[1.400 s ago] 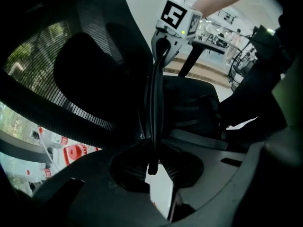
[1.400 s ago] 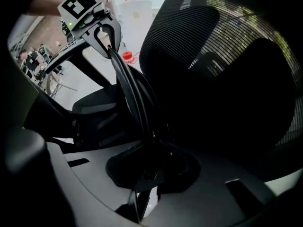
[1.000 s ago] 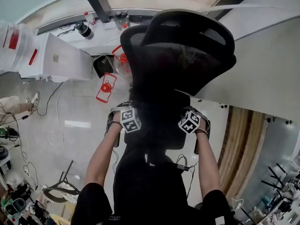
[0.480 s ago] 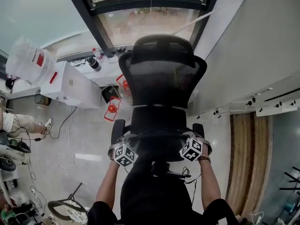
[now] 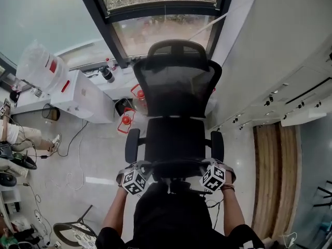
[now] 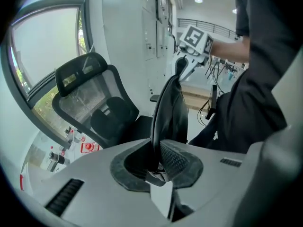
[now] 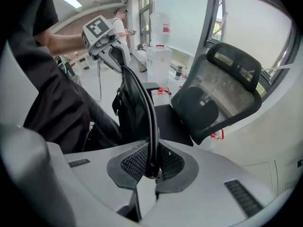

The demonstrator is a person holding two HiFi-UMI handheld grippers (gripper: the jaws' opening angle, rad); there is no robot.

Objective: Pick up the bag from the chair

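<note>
The black bag (image 7: 129, 109) hangs off the chair, held up by its strap between my two grippers, close to my body. My left gripper (image 6: 158, 168) is shut on the black strap (image 6: 164, 119), which runs up from its jaws. My right gripper (image 7: 151, 168) is shut on the strap's other end (image 7: 150, 122). In the head view the left gripper (image 5: 135, 180) and right gripper (image 5: 212, 176) sit just in front of the seat of the black mesh office chair (image 5: 175, 95); the bag there blends with my dark shirt. The chair seat (image 5: 174, 141) is bare.
A white water dispenser with a large bottle (image 5: 39, 65) stands left of the chair. Red and black items (image 5: 127, 119) and cables lie on the floor by it. A window wall is behind the chair, a wooden strip (image 5: 270, 175) to the right, a person's leg (image 5: 18, 135) at far left.
Both grippers have drawn back from the chair seat towards my body and risen, carrying the bag with them. The seat now shows bare.
</note>
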